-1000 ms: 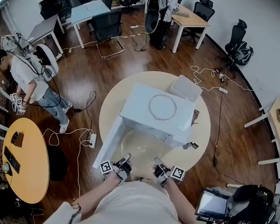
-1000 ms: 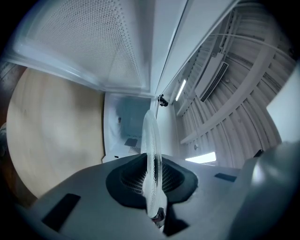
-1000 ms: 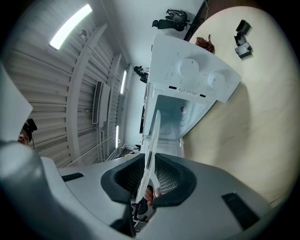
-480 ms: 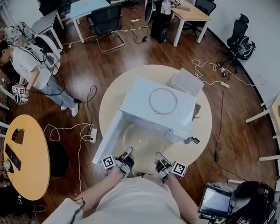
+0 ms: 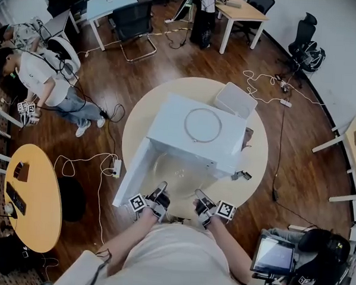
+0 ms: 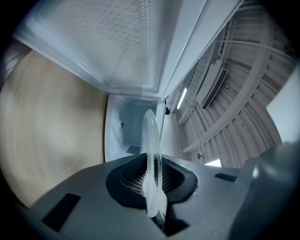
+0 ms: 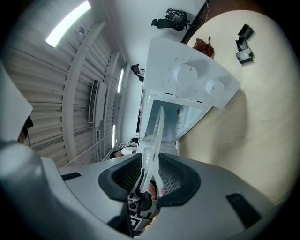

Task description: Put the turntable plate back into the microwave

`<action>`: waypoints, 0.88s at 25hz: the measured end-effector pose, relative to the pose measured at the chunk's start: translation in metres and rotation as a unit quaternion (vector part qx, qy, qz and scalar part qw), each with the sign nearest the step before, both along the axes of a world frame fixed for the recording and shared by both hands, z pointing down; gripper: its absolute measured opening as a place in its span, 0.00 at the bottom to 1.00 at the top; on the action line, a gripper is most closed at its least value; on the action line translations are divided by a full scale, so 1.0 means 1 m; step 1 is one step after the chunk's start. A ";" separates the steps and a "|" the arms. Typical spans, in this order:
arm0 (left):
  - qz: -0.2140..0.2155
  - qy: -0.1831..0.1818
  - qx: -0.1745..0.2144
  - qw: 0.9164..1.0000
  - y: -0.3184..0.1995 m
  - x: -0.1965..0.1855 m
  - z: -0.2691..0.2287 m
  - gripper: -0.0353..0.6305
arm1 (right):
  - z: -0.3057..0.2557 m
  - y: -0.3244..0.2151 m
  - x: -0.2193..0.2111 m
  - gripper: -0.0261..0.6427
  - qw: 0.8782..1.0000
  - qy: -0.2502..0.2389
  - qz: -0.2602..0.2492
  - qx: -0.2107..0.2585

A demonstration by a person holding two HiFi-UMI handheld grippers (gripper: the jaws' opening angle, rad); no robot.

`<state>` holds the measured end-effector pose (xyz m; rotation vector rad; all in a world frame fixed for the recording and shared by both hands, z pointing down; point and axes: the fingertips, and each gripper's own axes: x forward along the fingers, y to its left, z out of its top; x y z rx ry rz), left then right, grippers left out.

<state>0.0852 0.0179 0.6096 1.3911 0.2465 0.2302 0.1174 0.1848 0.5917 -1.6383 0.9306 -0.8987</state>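
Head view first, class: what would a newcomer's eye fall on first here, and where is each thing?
A white microwave sits on the round table, its door standing open at the left. In front of its opening is a glass turntable plate, its near rim between the jaws of the left gripper and the right gripper. A thin ring lies on the microwave's top.

Your turntable plate (image 5: 179, 173), at the microwave's (image 5: 167, 129) mouth, is clear glass; microwave white, table (image 5: 255, 167) under the microwave pale yellow, floor (image 5: 170, 73) around it dark brown wood.
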 end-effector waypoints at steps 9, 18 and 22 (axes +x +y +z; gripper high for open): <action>-0.016 -0.013 0.005 1.000 0.004 0.016 0.011 0.11 | 0.014 0.012 0.011 0.17 0.999 -0.032 0.003 -0.026; -0.045 -0.023 0.021 0.999 -0.009 0.033 0.021 0.11 | 0.022 0.024 0.014 0.17 0.997 -0.072 0.006 -0.038; -0.052 -0.024 0.020 0.998 -0.014 0.039 0.025 0.11 | 0.019 0.020 0.015 0.17 0.998 -0.052 -0.005 -0.026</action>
